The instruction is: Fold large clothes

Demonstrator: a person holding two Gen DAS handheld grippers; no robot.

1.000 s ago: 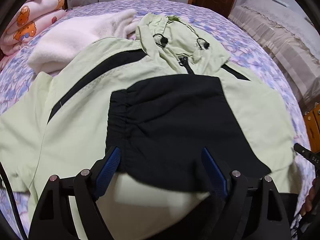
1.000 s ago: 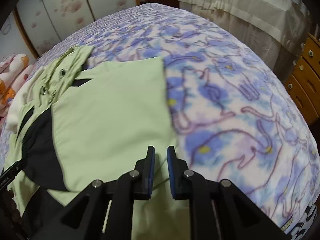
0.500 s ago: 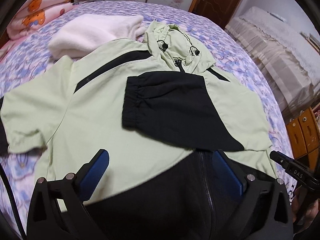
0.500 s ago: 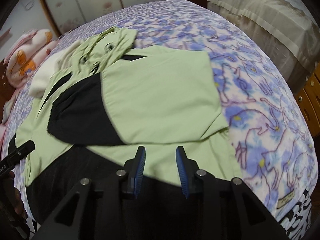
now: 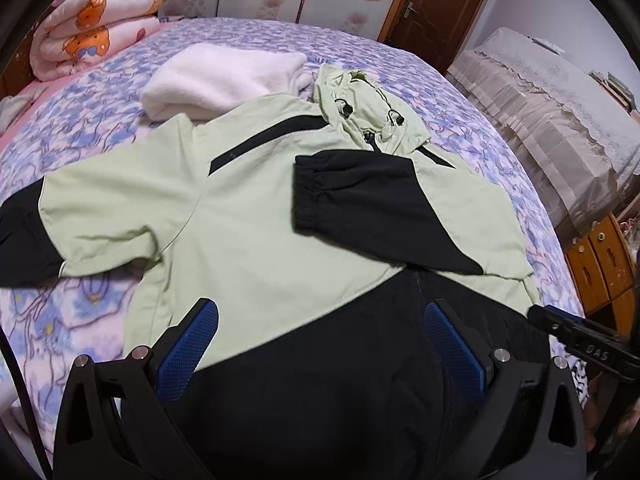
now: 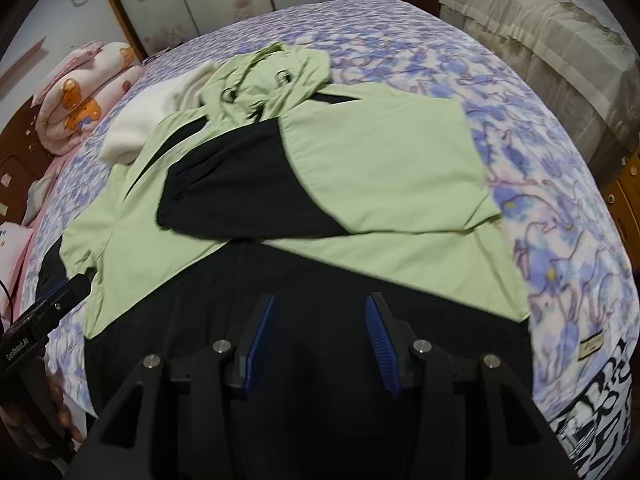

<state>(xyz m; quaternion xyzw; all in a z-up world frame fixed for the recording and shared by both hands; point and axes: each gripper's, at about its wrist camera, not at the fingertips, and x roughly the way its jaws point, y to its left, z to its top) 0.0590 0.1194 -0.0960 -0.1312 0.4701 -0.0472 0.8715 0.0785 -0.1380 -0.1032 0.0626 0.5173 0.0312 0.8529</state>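
Note:
A light green and black hooded jacket (image 5: 248,216) lies front up on the bed, hood (image 5: 360,108) at the far end; it also shows in the right wrist view (image 6: 384,168). Its right sleeve (image 5: 372,208) is folded across the chest with the black cuff pointing left. Its left sleeve (image 5: 92,208) lies spread out to the left. My left gripper (image 5: 320,328) is open and empty above the black hem. My right gripper (image 6: 320,320) is open and empty above the hem near the zipper. Its tip shows at the right of the left wrist view (image 5: 580,340).
The bed (image 5: 80,120) has a purple and blue patterned cover. A folded white fleece (image 5: 224,80) lies beside the hood. A rolled pink quilt with bears (image 5: 96,36) sits at the far left. A covered piece of furniture (image 6: 540,32) and wooden drawers (image 5: 600,260) stand to the right.
The right gripper has opened and let go of the jacket's right side. Both grippers have pulled back toward the hem, so more of the jacket shows.

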